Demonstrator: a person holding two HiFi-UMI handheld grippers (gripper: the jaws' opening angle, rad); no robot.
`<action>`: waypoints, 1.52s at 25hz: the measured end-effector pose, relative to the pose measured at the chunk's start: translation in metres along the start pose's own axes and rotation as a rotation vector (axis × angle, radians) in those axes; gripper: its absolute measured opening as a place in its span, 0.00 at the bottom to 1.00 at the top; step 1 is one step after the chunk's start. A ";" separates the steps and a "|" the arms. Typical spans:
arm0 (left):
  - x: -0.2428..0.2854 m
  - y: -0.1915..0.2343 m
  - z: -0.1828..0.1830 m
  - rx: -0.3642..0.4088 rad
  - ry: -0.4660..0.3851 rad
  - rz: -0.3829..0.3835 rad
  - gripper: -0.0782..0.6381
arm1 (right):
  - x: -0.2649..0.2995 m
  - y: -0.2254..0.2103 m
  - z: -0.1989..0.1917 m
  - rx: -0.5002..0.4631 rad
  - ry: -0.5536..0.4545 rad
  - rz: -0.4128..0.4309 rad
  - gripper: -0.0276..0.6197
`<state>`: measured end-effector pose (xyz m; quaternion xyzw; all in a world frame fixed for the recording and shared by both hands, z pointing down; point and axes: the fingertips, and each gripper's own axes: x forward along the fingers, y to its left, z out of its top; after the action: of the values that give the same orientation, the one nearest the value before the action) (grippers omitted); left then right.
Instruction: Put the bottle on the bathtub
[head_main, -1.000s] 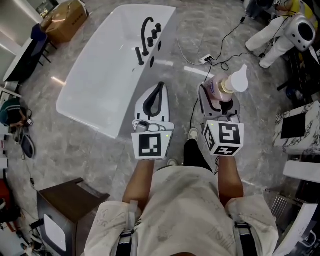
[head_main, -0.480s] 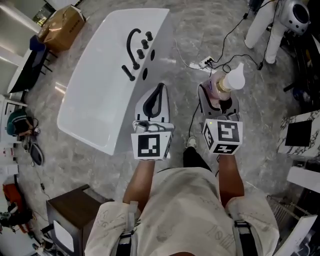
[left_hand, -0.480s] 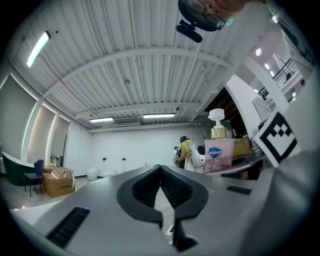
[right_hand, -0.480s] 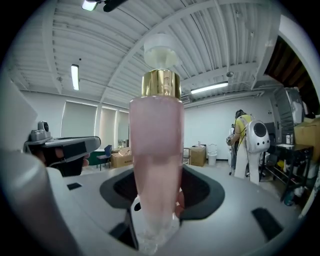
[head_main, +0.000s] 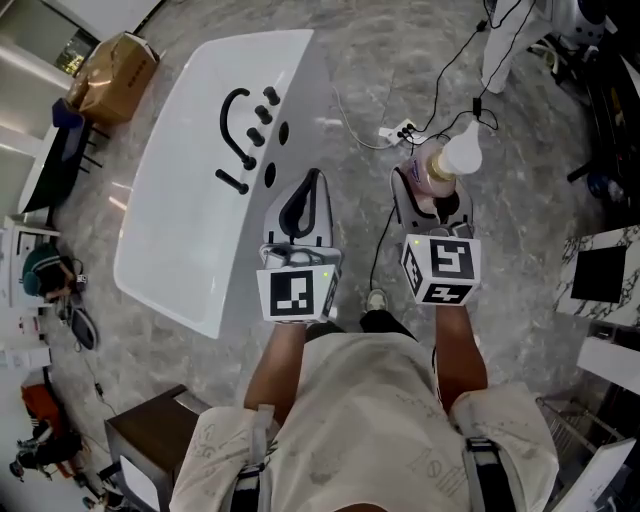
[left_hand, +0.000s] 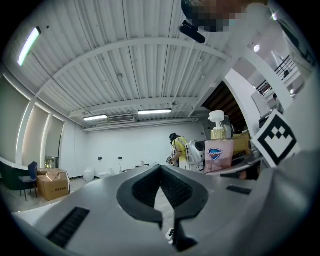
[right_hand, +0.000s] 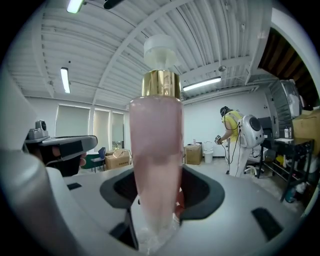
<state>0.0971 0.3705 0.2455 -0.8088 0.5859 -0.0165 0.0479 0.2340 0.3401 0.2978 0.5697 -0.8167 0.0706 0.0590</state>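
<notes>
Now steer toward the long white bathtub (head_main: 185, 210) at your left, keeping the pink pump bottle with the gold collar (right_hand: 156, 145) upright. Your right gripper (head_main: 432, 205) clamps it low down, well apart from the tub. Your left gripper (left_hand: 161, 192) is closed and empty. Compared with a second ago, the black faucet fittings (head_main: 258, 115) lie nearer your grippers.

Counts: one bathtub (head_main: 175, 225) with one black faucet set (head_main: 240, 115), one bottle (head_main: 441, 165), two grippers, i.e. left gripper (head_main: 313, 178) and right gripper (head_main: 430, 190), and two marker cubes (head_main: 295, 293), one per gripper. On the floor: one cardboard box (head_main: 112, 72), one power strip (head_main: 398, 131), one dark cabinet (head_main: 150, 440). People: one wearer (head_main: 360, 420), plus one person in yellow (left_hand: 178, 149) far off in the left gripper view.
</notes>
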 end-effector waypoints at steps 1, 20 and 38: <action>0.006 -0.001 0.000 0.005 0.008 0.001 0.11 | 0.004 -0.005 0.001 0.005 0.002 -0.001 0.37; 0.144 0.099 -0.035 -0.066 -0.041 0.022 0.11 | 0.173 -0.008 0.015 -0.065 0.035 0.028 0.37; 0.253 0.305 -0.066 -0.116 -0.041 0.121 0.11 | 0.375 0.058 0.054 -0.128 0.050 0.055 0.37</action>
<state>-0.1176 0.0324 0.2738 -0.7736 0.6325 0.0368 0.0137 0.0499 0.0036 0.3080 0.5403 -0.8330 0.0342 0.1138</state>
